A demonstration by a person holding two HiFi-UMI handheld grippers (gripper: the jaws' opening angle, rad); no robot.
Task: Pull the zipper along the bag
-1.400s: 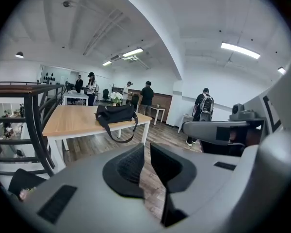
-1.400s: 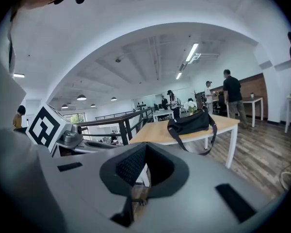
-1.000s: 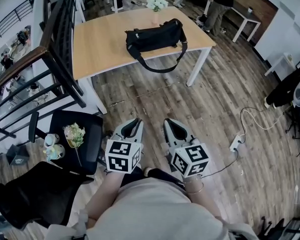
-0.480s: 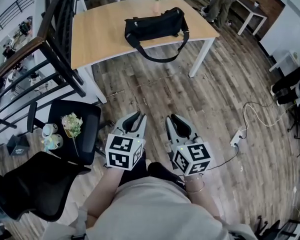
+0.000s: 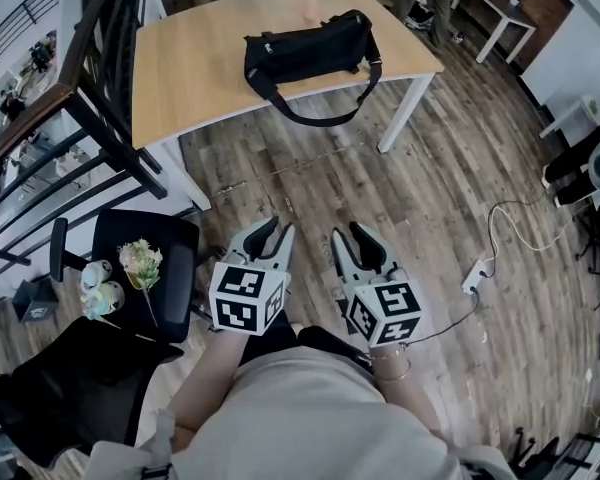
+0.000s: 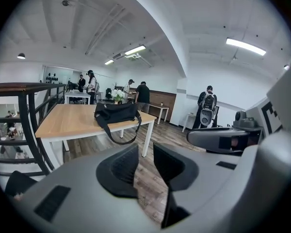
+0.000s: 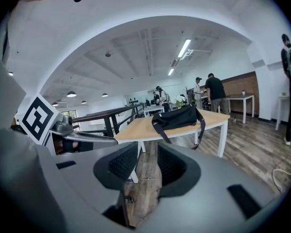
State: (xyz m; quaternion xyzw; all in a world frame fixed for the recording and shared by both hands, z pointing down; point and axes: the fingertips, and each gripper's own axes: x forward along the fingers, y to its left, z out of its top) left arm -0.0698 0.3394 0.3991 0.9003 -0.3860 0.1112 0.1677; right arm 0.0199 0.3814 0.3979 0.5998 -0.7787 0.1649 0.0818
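Observation:
A black duffel bag (image 5: pixel 305 53) with a long strap hanging over the edge lies on a wooden table (image 5: pixel 195 88) some way ahead of me. It also shows in the left gripper view as the bag (image 6: pixel 115 113) and in the right gripper view as the bag (image 7: pixel 176 117). My left gripper (image 5: pixel 277 230) and right gripper (image 5: pixel 351 234) are held side by side over the plank floor, far short of the table. Both have just been opening their jaws. They stand open with only floor showing between them. The zipper is too small to make out.
A black railing (image 5: pixel 90 98) runs along the left. A black office chair (image 5: pixel 175 268) carries a flower bunch (image 5: pixel 140 263) and cups. A second chair (image 5: pixel 70 388) is at lower left. A power strip with cable (image 5: pixel 472 284) lies on the floor at right. People stand behind the table (image 6: pixel 68 123).
Both grippers' jaws have spread apart, the right one more. The table and bag look larger and sit higher in the head view, and both grippers have shifted slightly toward them.

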